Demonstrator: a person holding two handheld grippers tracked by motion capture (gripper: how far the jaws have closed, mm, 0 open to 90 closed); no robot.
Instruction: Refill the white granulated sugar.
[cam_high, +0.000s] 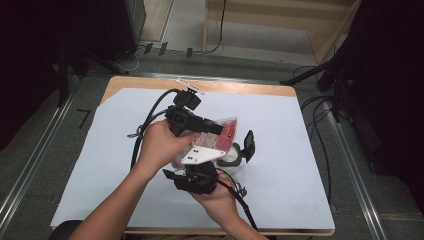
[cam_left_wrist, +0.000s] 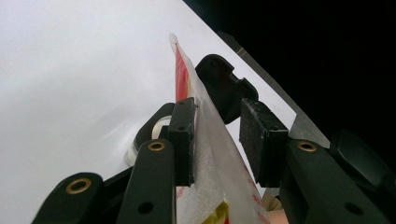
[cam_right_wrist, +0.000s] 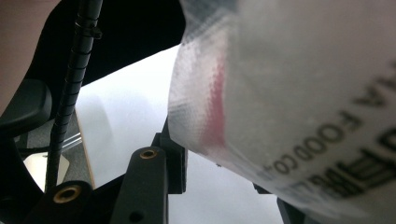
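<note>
1. Step in hand, as I read it: you've got the clear food pouch (cam_high: 220, 134) w/ red print held up between both grippers, above the middle of the counter (cam_high: 300, 200), maybe to pull it open or tip it into the container.
2. Left gripper (cam_left_wrist: 217, 140): pouch edge runs between the jaws. One pad lies on the film, the other stands off it w/ a gap, so apart, not clamped.
3. Right gripper (cam_right_wrist: 219, 175): pouch hangs right in front of the cam & hides one jaw. Can't tell if it's pinching.
4. Small round white container (cam_high: 234, 154) w/ black flip lid (cam_high: 248, 145) up sits on the white sheet, just right of the pouch.
5. Next move prob needs a firm pinch on the left before any pull, else film slips.
6. Room: lots of bare sheet toward the far & right edges; near edge is crowded by your forearms & cables.
</note>
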